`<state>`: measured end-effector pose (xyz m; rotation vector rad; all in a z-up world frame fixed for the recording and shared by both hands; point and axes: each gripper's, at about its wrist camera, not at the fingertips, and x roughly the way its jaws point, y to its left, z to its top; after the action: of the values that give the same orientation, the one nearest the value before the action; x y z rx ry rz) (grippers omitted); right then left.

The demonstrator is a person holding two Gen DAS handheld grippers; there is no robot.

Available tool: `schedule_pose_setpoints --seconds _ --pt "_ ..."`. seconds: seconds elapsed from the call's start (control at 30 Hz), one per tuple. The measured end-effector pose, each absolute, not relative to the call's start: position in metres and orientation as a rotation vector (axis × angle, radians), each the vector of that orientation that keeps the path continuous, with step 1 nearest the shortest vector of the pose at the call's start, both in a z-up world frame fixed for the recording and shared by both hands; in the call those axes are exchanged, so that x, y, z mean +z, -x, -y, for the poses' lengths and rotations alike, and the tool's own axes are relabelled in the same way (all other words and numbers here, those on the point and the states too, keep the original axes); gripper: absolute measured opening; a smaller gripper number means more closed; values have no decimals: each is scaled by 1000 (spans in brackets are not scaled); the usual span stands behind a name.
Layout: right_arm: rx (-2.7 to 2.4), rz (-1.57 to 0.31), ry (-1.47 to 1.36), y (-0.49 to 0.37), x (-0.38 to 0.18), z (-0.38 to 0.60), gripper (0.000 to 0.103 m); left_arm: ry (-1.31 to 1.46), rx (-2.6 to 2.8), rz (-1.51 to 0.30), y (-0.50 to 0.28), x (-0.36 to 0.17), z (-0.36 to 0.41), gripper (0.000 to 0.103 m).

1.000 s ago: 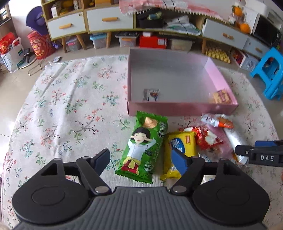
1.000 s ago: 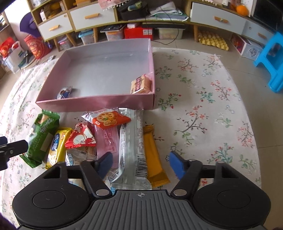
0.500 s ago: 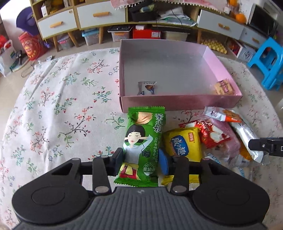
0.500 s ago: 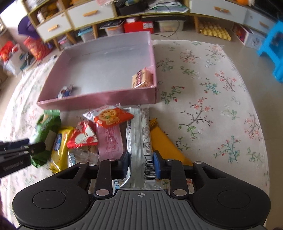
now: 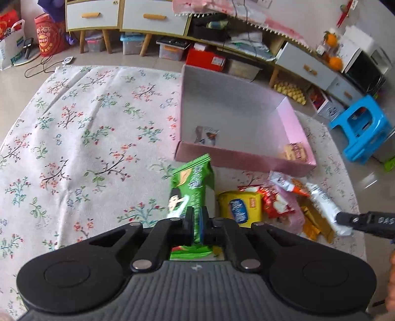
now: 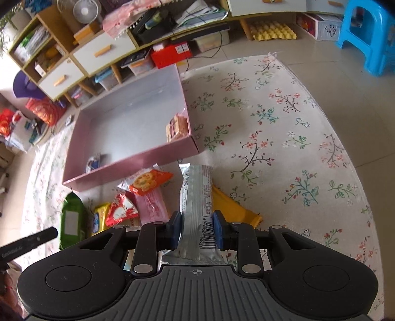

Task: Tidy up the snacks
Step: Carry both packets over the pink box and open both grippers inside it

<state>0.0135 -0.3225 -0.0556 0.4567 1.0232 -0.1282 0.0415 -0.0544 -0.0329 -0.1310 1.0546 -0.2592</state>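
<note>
My left gripper (image 5: 196,219) is shut on a green snack bag (image 5: 193,182) and holds it lifted off the rug, just in front of the pink box (image 5: 244,161). My right gripper (image 6: 197,228) is shut on a long silver snack pack (image 6: 197,195), raised near the box's right corner (image 6: 193,145). The box holds a small blue-white packet (image 5: 206,135) and a biscuit pack (image 5: 295,151). Loose on the rug lie a yellow bag (image 5: 239,207), a red bag (image 5: 276,203), an orange-red packet (image 6: 147,182), a pink pack (image 6: 151,207) and a yellow bar (image 6: 234,210).
A floral rug (image 5: 86,138) covers the floor. A low cabinet with drawers (image 5: 153,17) and storage bins runs along the far wall. A blue plastic stool (image 5: 363,128) stands to the right. The right gripper's tip shows in the left wrist view (image 5: 365,222).
Both grippers closed from open onto their snacks and lifted them: the left took the green bag, the right the silver pack. Both now sit higher above the rug.
</note>
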Motion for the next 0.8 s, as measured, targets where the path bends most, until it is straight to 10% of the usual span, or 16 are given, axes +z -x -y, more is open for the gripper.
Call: schedule_pose_setpoints --seconds 0.23,0.4,0.8 --pt "-110 -1005 -452 -15 -52 316 26 98 -237 -1070 -58 -45 63 62" --pt "-109 -996 -442 -14 -50 314 25 52 -238 -1133 -63 -64 73 45" --pt "-119 -955 -494 -10 -45 323 25 124 -272 -1034 -40 -31 57 43"
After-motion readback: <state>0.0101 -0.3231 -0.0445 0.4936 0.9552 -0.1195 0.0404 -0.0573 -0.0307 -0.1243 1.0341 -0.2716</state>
